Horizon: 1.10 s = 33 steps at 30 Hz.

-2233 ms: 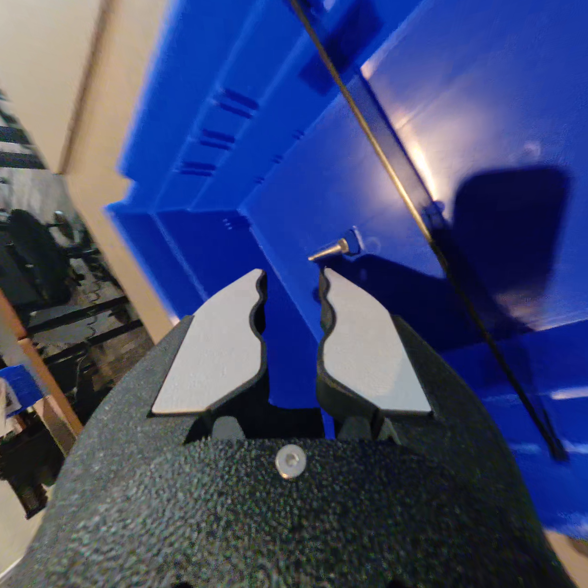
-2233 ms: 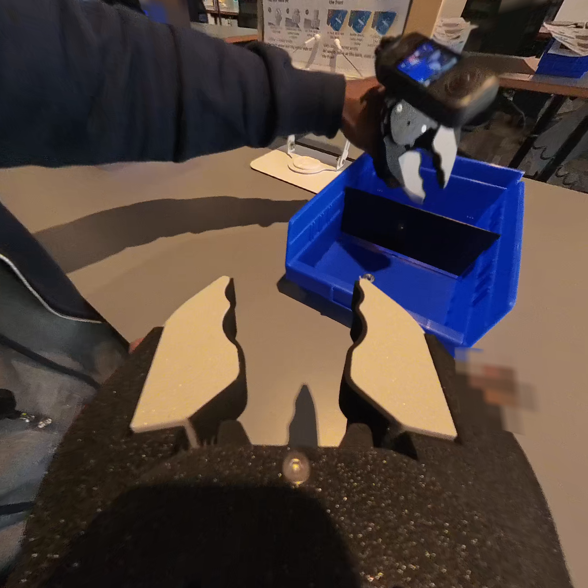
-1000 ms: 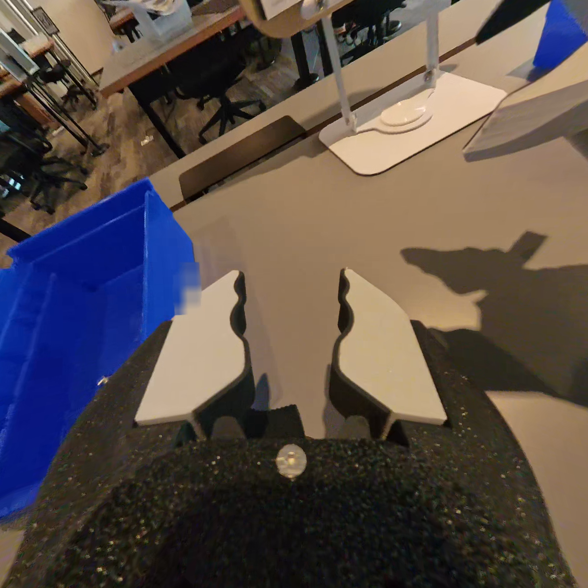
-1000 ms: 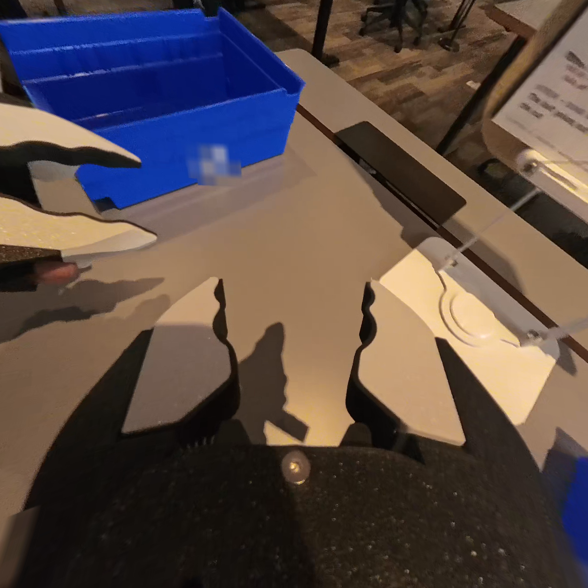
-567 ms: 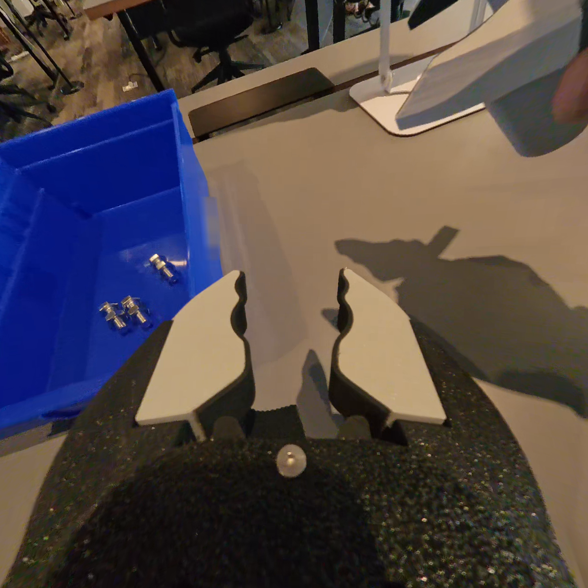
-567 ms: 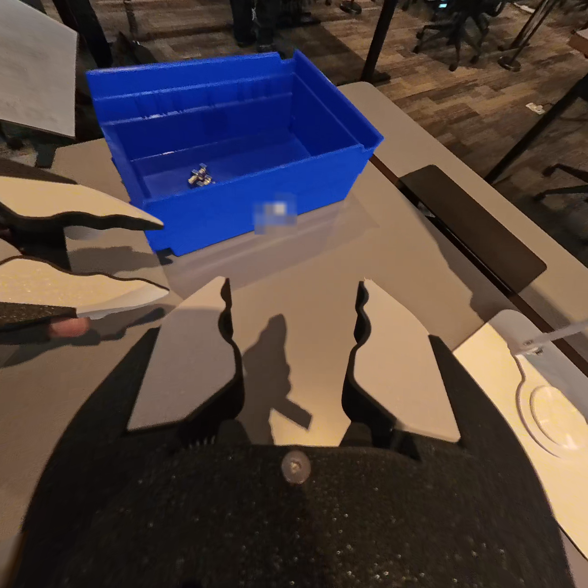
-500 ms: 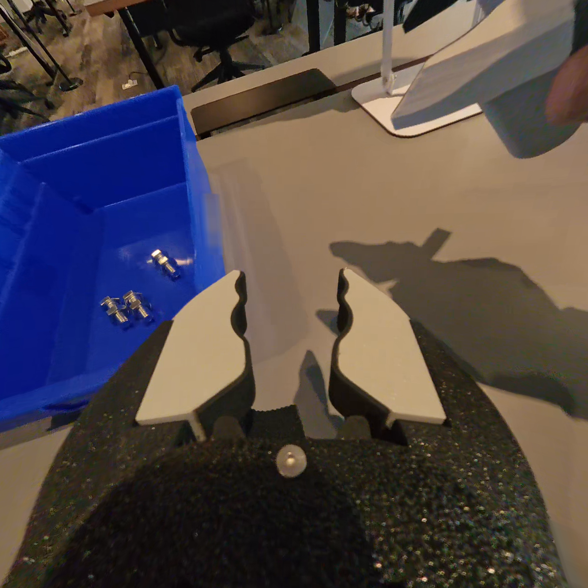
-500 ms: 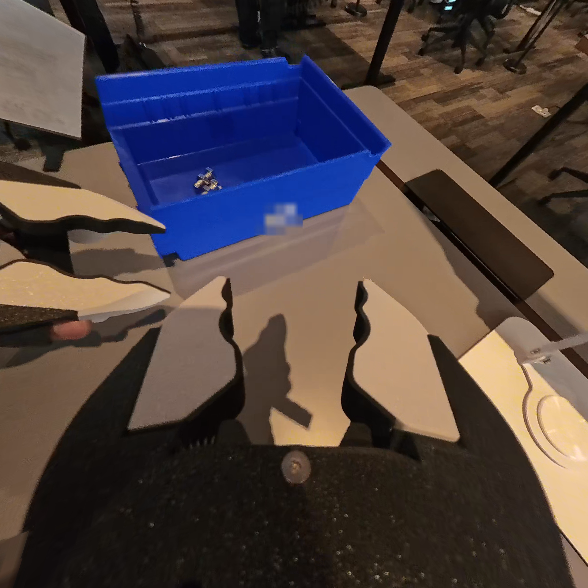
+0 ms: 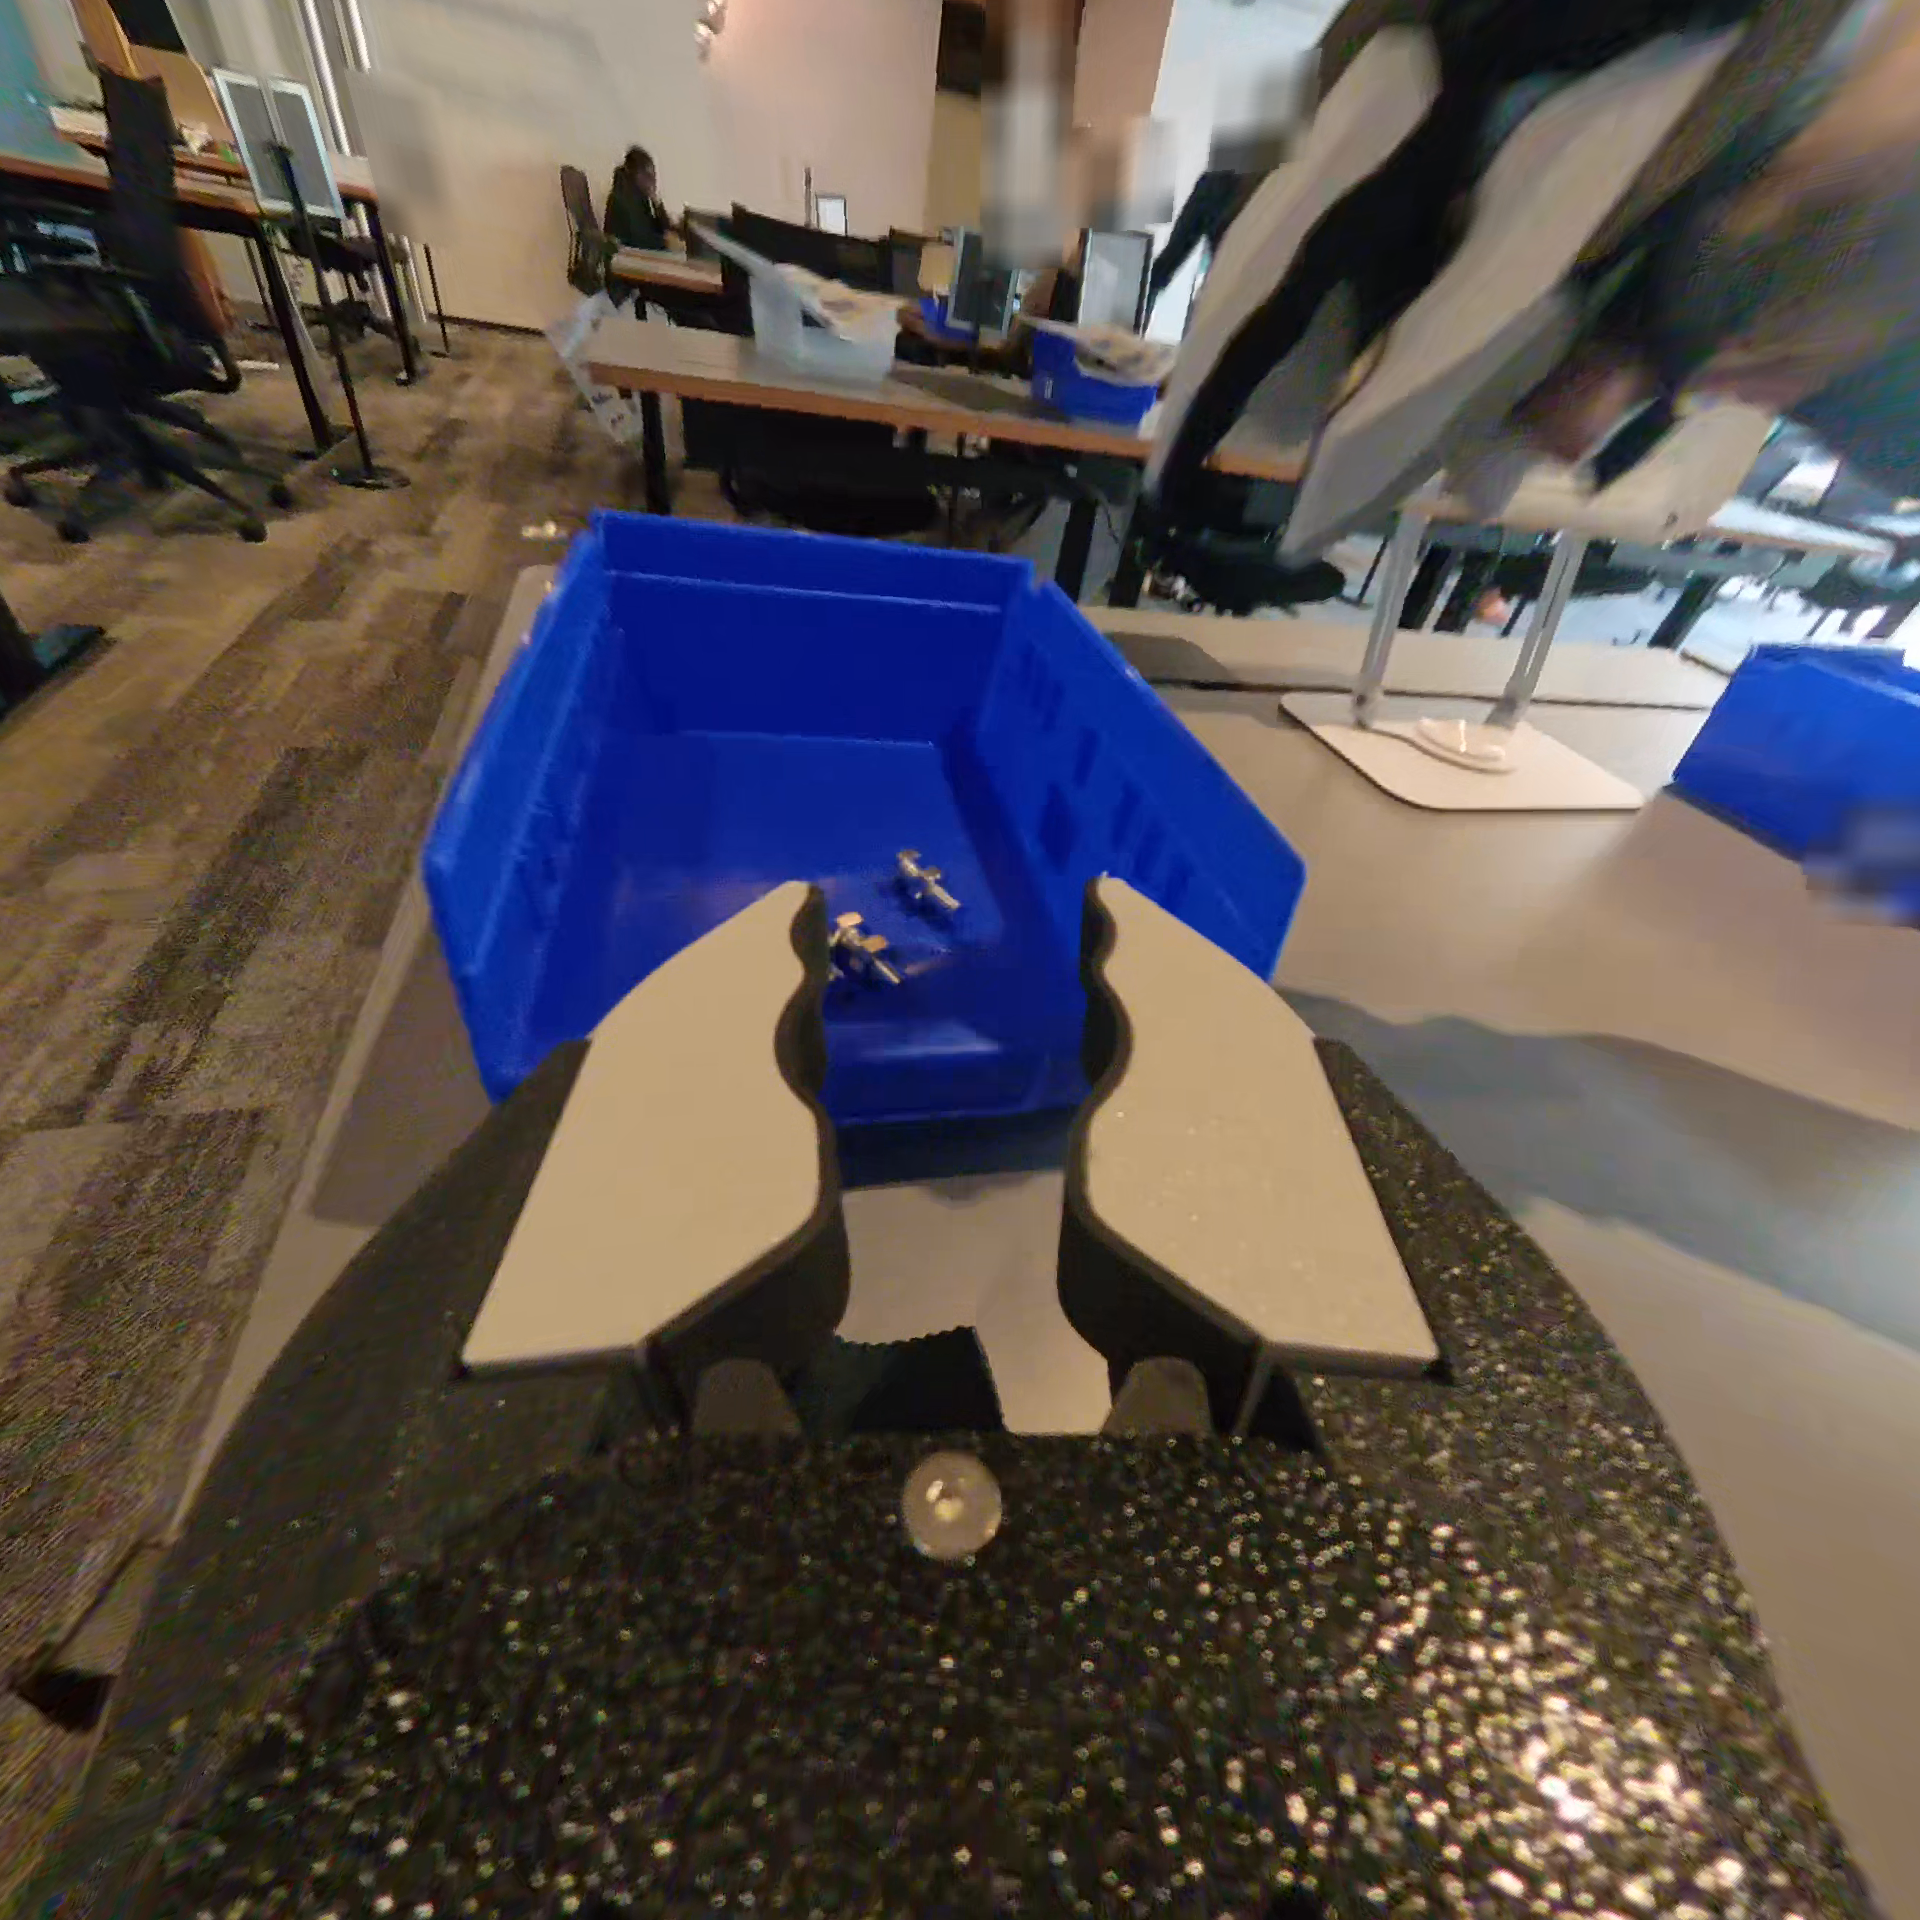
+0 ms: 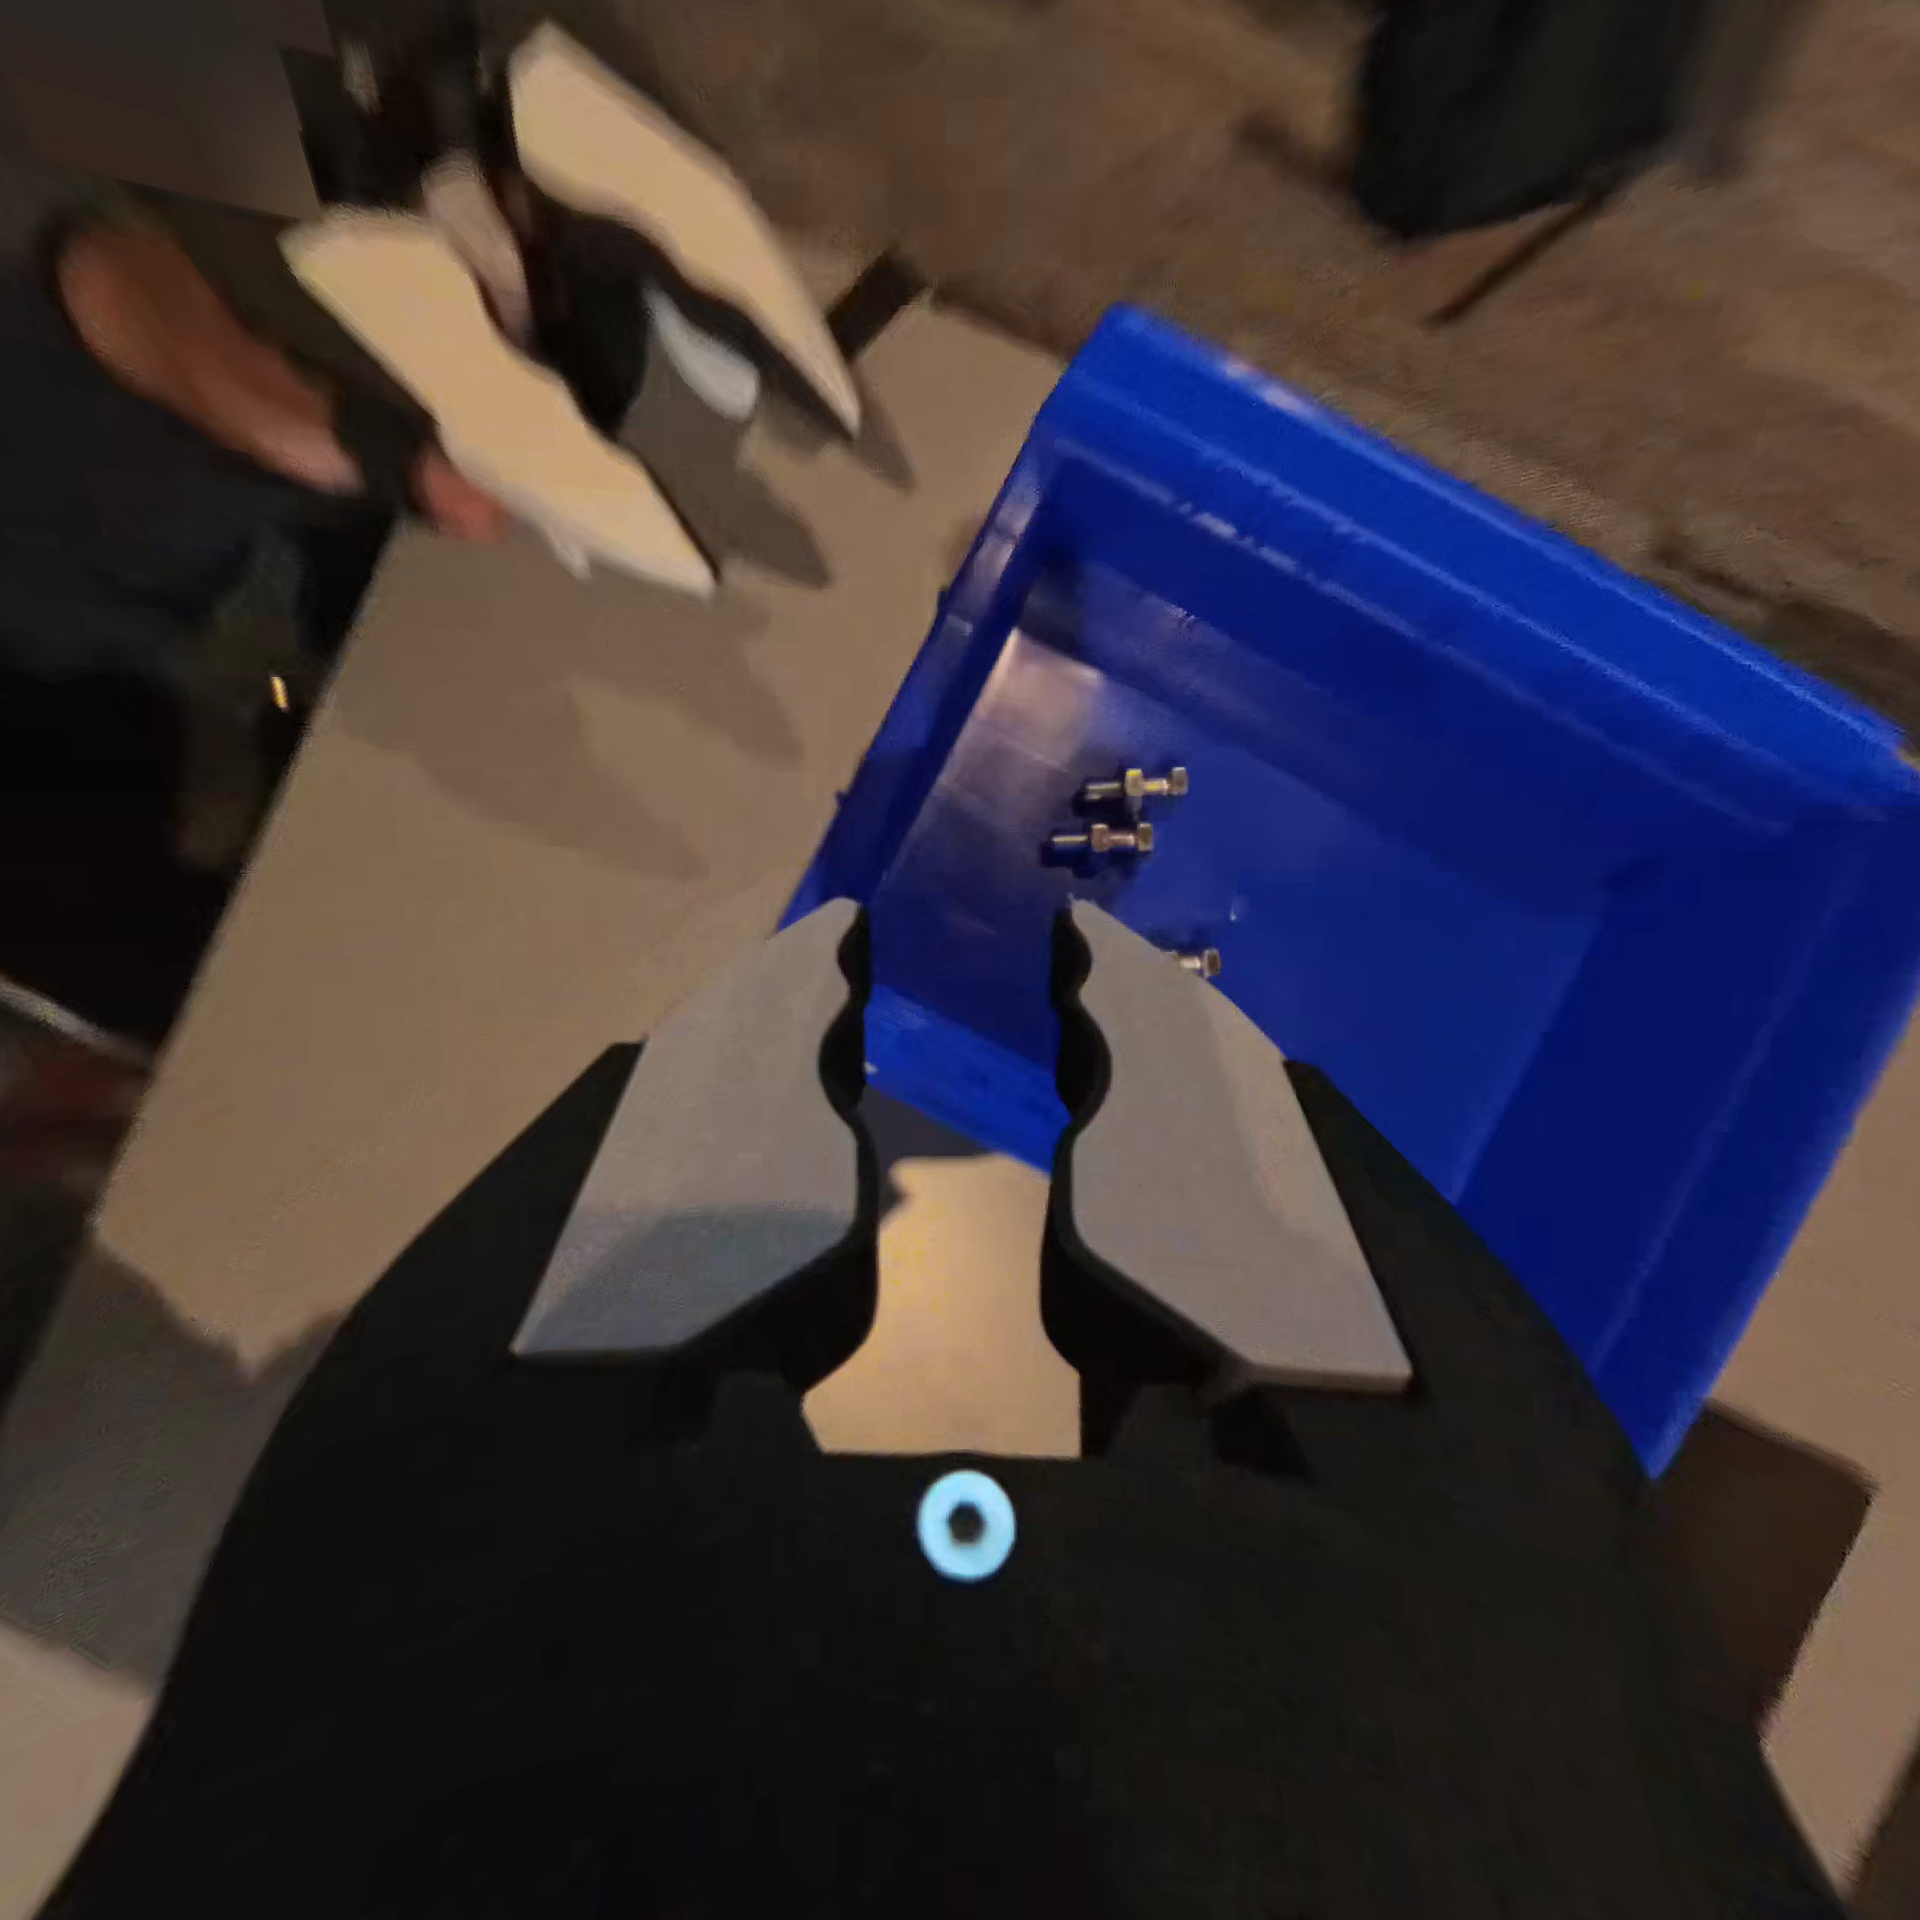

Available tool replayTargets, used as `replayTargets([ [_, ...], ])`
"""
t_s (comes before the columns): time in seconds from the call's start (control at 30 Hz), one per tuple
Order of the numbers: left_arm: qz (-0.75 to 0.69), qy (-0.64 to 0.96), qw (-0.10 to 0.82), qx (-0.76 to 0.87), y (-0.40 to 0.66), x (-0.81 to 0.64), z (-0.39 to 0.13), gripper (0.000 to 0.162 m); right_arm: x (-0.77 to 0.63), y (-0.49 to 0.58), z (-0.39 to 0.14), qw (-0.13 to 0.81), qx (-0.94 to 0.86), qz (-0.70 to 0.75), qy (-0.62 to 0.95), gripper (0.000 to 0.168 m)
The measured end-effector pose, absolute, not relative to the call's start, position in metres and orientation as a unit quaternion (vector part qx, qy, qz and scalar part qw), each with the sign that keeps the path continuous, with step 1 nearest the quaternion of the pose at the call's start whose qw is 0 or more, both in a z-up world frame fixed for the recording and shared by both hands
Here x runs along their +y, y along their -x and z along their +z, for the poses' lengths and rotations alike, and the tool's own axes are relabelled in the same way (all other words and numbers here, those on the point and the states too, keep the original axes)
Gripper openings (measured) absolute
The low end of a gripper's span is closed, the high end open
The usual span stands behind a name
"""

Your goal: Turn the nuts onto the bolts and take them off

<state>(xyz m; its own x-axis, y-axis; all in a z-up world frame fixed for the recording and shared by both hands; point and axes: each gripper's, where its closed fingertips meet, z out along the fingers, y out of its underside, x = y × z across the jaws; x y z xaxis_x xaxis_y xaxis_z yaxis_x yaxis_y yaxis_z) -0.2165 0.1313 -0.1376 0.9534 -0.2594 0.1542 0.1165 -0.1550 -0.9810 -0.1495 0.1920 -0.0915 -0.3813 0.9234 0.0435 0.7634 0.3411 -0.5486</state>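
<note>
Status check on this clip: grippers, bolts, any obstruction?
Left gripper open, empty, pointed into the blue bin. Right gripper open, empty, at the bin's edge. Bolts lying loose on the bin floor, untouched. Nothing blocking them.

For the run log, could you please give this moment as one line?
left hand-held gripper: open | right hand-held gripper: open | bolts: in blue bin

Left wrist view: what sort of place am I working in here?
Most likely an open-plan office or lab: rows of desks, black office chairs and carpeted floor. The blue bin of bolts sits on a grey table.
</note>
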Motion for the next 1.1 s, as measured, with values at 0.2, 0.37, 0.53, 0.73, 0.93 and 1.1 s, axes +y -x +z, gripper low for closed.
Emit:
replayTargets([
  [0.2,-0.159,0.735,0.656,0.061,0.221,0.139,-0.148,0.045,0.253,0.176,-0.182,0.038,-0.899,0.116,0.42,0.018],
  [0.37,-0.175,0.735,0.654,0.045,0.231,0.141,-0.161,0.045,0.284,0.177,-0.217,0.034,-0.96,0.042,0.276,0.011],
  [0.53,-0.207,0.713,0.67,0.026,0.241,0.137,-0.154,0.043,0.293,0.173,-0.231,0.039,-0.981,-0.007,0.191,0.029],
  [0.73,-0.198,0.723,0.661,0.035,0.236,0.14,-0.158,0.043,0.288,0.173,-0.242,0.041,-0.989,0.002,0.144,0.027],
  [0.93,-0.204,0.722,0.661,0.032,0.234,0.141,-0.157,0.043,0.287,0.176,-0.253,0.04,-0.992,-0.003,0.119,0.025],
  [1.1,-0.205,0.722,0.66,0.033,0.233,0.14,-0.158,0.042,0.292,0.171,-0.259,0.025,-0.993,-0.019,0.117,0.026],
])
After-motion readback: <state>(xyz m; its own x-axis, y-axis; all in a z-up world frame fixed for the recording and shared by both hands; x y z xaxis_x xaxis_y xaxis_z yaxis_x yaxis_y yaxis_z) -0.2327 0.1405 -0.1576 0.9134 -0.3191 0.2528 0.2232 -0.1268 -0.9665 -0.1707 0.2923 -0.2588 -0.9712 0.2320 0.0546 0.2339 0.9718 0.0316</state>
